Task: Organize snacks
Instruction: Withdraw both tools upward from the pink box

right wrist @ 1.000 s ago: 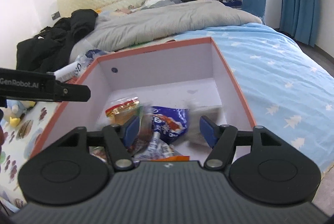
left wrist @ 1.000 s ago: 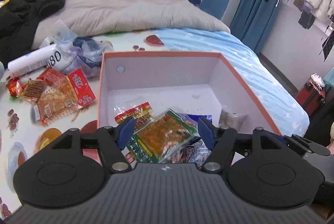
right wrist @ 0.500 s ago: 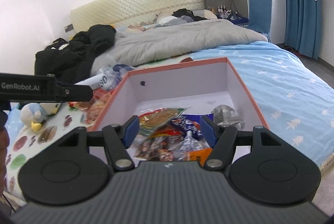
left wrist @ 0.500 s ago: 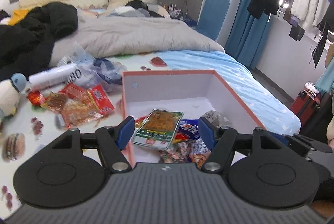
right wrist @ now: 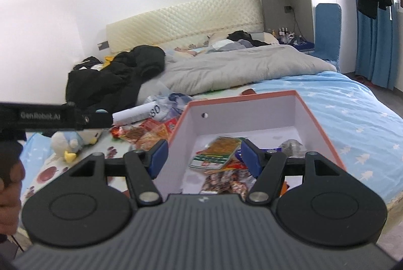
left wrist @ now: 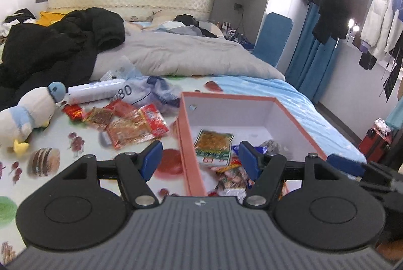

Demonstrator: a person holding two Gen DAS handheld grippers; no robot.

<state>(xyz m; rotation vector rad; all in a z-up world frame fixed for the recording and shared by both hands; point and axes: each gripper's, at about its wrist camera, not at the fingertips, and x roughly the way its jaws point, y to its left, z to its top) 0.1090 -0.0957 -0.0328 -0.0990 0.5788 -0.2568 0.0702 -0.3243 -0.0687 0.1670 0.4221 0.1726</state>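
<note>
An orange-rimmed box (left wrist: 191, 144) with a white inside stands on the bed and holds several snack packets, a green-and-orange one (left wrist: 214, 146) on top. It also shows in the right wrist view (right wrist: 320, 124), with the same packet (right wrist: 219, 151). More red and orange snack packets (left wrist: 131, 124) lie on the sheet left of the box, also in the right wrist view (right wrist: 146, 131). My left gripper (left wrist: 200, 159) is open and empty, above the box's left wall. My right gripper (right wrist: 202, 155) is open and empty, over the box's near end.
A plush penguin (left wrist: 27, 113) lies at the left, a white tube (left wrist: 95, 93) and a plastic bag (left wrist: 151, 88) behind the loose snacks. Black clothes (left wrist: 50, 48) and a grey duvet (left wrist: 176, 56) cover the bed's far part. A red suitcase (left wrist: 375, 141) stands at the right.
Both grippers have pulled back and up from inside the box. The green-and-orange packet was dropped and now rests on the pile. The left view has swung left toward the loose snacks.
</note>
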